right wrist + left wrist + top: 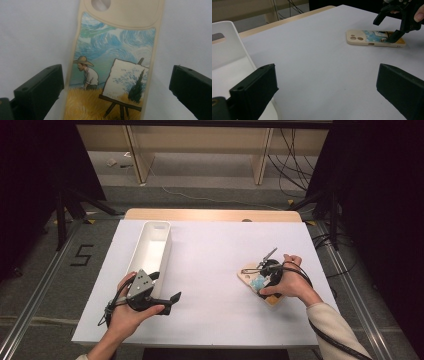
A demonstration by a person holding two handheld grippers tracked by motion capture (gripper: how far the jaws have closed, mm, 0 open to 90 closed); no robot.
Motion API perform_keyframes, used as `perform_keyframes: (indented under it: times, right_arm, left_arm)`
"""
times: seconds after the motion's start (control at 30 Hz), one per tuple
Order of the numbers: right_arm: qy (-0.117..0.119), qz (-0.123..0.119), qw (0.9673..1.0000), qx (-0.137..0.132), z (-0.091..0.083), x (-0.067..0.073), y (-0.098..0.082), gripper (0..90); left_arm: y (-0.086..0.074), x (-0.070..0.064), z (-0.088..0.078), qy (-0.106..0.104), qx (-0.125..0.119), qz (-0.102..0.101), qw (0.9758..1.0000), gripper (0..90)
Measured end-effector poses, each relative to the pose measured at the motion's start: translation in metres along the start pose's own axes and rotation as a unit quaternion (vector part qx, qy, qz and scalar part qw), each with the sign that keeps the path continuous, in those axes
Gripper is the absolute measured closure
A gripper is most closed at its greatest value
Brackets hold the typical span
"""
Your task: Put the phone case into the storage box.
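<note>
My right claw (117, 82) stands wide astride the phone case (112, 75) — nothing gripped. To lift it well, I should centre on the case's long edges, then close squarely.

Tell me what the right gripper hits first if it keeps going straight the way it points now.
The phone case, most likely. The right gripper looks straight down on its painted back, open jaws either side of it, not pressing. The case lies flat on the white table, so nothing else seems to be in between.

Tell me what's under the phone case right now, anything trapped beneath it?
The phone case lies flat, picture side up, directly on the white table sheet. Nothing sticks out at its visible edges. The surface beneath it is covered, and the right gripper hides part of its far end.
</note>
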State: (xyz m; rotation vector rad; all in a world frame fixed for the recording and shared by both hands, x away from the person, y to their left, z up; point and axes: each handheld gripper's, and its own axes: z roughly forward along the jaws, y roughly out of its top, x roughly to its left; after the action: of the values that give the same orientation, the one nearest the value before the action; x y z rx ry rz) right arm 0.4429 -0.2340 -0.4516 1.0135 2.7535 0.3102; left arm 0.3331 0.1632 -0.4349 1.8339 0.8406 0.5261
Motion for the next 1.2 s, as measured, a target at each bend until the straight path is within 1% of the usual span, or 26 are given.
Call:
perform_keyframes:
  times: [0.03, 0.07, 0.2, 0.3, 0.53, 0.67, 0.83, 0.97, 1.2]
  right_arm:
    - [-0.001, -0.005, 1.0, 0.001, 0.002, -0.001, 0.0, 0.3]
    - [0.003, -0.003, 1.0, 0.002, 0.003, -0.001, 0.0, 0.3]
    - [0.002, -0.008, 0.9998, 0.017, 0.007, 0.002, 0.002, 0.3]
    - [0.001, 0.0, 0.9997, 0.026, 0.01, 0.003, 0.004, 0.4]
    - [0.002, 0.008, 0.9992, 0.038, 0.015, 0.003, 0.01, 0.7]
    - [0.005, 0.02, 0.9987, 0.046, 0.017, 0.001, 0.011, 0.4]
    - [0.014, 0.028, 0.9984, 0.047, 0.018, -0.001, 0.01, 0.3]
    - [0.017, 0.023, 0.9983, 0.052, 0.018, -0.002, 0.011, 0.4]
    - [0.024, 0.033, 0.9977, 0.054, 0.019, -0.004, 0.011, 0.3]
  left_arm:
    - [0.0, 0.0, 0.0, 0.0, 0.0, 0.001, 1.0, 2.6]
    - [0.0, -0.001, 0.0, 0.0, 0.0, 0.001, 1.0, 2.5]
    - [0.0, -0.001, 0.001, -0.001, 0.001, 0.001, 1.0, 2.6]
    - [0.0, 0.0, 0.0, -0.001, -0.001, 0.001, 1.0, 2.5]
    - [0.0, -0.001, 0.0, 0.0, -0.001, 0.001, 1.0, 2.4]
    - [0.0, -0.001, 0.0, -0.001, -0.001, 0.002, 1.0, 2.3]
    - [0.0, -0.001, 0.0, -0.001, -0.001, 0.002, 1.0, 2.3]
    - [0.001, -0.001, 0.0, 0.0, -0.002, 0.002, 1.0, 2.3]
    - [0.001, -0.001, 0.001, -0.003, -0.002, 0.001, 1.0, 2.3]
